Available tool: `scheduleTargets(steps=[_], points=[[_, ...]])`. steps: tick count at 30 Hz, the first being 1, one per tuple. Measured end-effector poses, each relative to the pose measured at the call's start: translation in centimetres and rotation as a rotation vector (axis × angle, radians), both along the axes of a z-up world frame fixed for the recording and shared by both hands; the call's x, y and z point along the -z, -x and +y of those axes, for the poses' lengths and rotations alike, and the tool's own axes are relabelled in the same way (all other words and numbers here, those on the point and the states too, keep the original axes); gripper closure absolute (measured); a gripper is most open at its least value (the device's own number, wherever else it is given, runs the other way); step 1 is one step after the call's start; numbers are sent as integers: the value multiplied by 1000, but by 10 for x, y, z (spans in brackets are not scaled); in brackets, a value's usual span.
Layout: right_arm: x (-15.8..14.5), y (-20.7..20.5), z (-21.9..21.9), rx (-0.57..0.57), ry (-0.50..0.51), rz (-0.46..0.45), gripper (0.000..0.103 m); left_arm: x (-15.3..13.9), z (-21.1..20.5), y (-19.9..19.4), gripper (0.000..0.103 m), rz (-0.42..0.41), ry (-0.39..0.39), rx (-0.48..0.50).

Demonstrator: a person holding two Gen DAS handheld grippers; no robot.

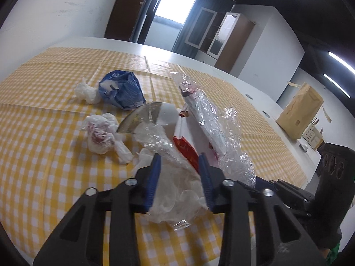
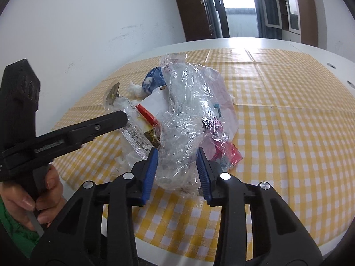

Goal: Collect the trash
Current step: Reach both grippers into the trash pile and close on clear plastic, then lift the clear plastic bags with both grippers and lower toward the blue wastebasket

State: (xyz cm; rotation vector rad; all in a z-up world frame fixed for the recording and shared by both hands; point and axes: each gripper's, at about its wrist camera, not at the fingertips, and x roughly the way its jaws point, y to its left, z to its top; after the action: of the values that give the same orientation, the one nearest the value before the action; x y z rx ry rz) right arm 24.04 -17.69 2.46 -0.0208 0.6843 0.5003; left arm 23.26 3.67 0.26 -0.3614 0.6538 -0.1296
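A heap of trash lies on the yellow checked tablecloth (image 1: 44, 177): crumpled clear plastic wrap (image 2: 184, 119), a red and white carton (image 1: 186, 144), a silver foil lid (image 1: 144, 117), a pink packet (image 2: 224, 153). My left gripper (image 1: 179, 161) stands open, its blue pads around a thin clear bag (image 1: 177, 190) at the heap's near edge. My right gripper (image 2: 177, 157) stands open around the lower end of the clear wrap. The left gripper also shows in the right wrist view (image 2: 119, 117), reaching into the heap from the left.
A crushed blue bag (image 1: 122, 90) and two crumpled white tissues (image 1: 86, 93) (image 1: 102, 133) lie further back on the cloth. A brown paper bag (image 1: 299, 113) stands on the white table at the right. A white wall runs behind the table.
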Motion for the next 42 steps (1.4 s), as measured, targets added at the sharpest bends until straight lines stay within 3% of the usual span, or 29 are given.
scheduleTargets(steps=[2,5,13,19,30,42], points=[[-3,8,-1,-5,1,-44,73,2,1,-2,94,-8,13,-6],[-6,16,-6,-14,-20,-67,75,1,6,1,102,-25,48,-23],[-22,41,-25,-11,-52,-124,75,-36,13,33,103,-171,102,-56],[-23,76,-32,-19,-42,-175,75,-55,6,79,103,-247,74,-60],[-27,132,-28,-67,-39,-212,75,-63,3,163,103,-269,0,-51],[2,184,-30,-103,-23,-191,75,-31,-11,222,103,-234,-66,-37]])
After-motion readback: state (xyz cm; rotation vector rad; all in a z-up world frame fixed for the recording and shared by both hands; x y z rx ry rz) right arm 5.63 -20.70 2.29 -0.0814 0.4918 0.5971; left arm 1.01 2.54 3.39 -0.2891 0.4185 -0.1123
